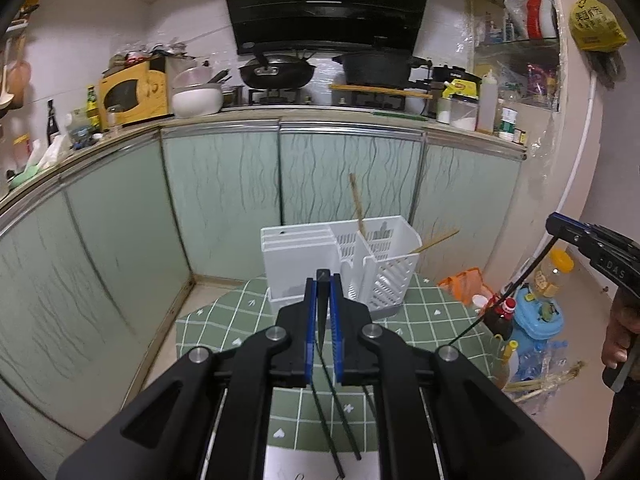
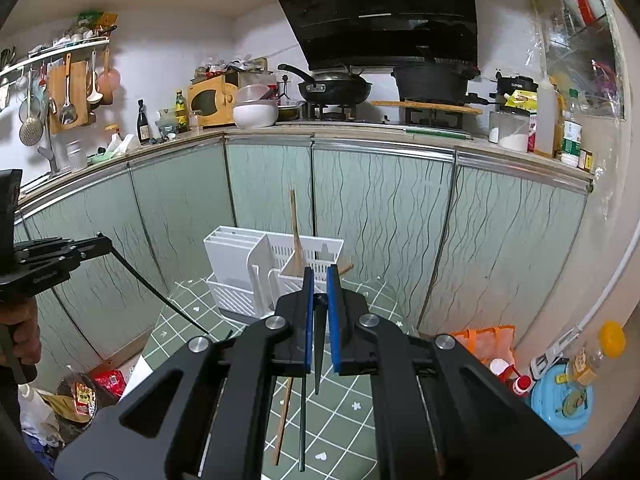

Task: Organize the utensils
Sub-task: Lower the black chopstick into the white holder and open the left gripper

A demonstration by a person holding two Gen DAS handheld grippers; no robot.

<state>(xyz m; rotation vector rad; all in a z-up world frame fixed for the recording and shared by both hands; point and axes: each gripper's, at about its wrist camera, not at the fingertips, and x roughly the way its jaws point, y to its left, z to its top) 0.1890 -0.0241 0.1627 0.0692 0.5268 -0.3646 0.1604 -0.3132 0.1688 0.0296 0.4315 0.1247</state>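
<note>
Dark, slim chopstick (image 1: 322, 320) — pinched, left gripper (image 1: 323, 280).

The utensil holder (image 1: 340, 264) looks like smooth white plastic, slotted on one side. Inside it stand wooden chopsticks (image 1: 357, 204), pale and matt. Beneath the holder lies a green checked tablecloth (image 1: 420, 320) with a soft, faintly sheened finish. Behind the holder, cabinet doors (image 1: 224, 200) look like frosted glass, edged in shiny metal. Each gripper's fingers (image 2: 308, 320) carry blue ridged pads on matt black plastic, pinched on glossy black chopsticks (image 2: 318, 352).
</note>
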